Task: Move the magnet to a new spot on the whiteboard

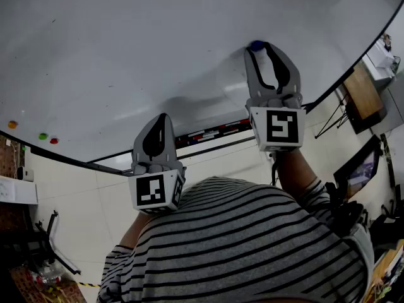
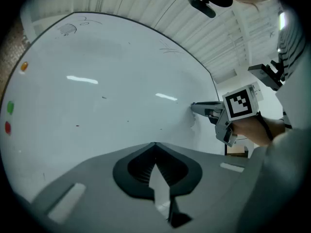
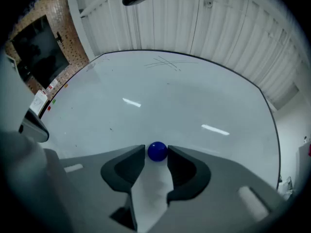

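Note:
A small blue magnet sits on the whiteboard. My right gripper is up against the board, its two fingertips flanking the magnet closely on either side; the jaws stand open and I see no squeeze on it. My left gripper hangs lower and to the left, off the board, its jaws together with nothing in them. In the left gripper view the right gripper shows from the side, its tips at the board.
Orange, green and red magnets sit at the board's far left. A ledge with markers runs along the board's lower edge. A person's striped shirt fills the near foreground.

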### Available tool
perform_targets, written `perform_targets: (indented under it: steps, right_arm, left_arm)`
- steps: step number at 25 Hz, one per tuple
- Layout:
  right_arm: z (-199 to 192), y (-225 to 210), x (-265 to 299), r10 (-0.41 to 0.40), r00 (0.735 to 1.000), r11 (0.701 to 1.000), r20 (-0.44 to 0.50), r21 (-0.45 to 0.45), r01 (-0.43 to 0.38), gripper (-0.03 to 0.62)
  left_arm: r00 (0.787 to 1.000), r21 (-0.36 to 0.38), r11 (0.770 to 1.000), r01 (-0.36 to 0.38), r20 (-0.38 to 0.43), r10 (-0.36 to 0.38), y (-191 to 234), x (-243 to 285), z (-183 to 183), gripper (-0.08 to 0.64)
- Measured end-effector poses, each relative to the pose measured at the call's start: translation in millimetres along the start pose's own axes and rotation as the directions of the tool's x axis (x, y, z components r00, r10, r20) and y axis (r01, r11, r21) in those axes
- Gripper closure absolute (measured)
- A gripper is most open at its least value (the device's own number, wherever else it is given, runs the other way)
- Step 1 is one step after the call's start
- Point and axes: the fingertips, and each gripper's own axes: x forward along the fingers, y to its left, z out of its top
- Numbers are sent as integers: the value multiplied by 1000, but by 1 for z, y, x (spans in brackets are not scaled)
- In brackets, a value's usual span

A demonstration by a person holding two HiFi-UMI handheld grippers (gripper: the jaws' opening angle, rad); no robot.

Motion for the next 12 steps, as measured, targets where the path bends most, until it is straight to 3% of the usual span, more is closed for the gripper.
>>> perform_targets:
  steps: [8, 12]
  right_arm:
    - [-2, -2, -1, 4, 1000, 1000, 0, 26, -4, 468]
    - [13, 1, -28, 17, 999, 998, 43, 55, -19, 468]
  left_arm:
    - [1000, -1, 1000, -5, 4, 5, -2, -9, -3, 545]
    - [1000, 3, 1000, -24, 2, 24, -12, -26, -6, 545]
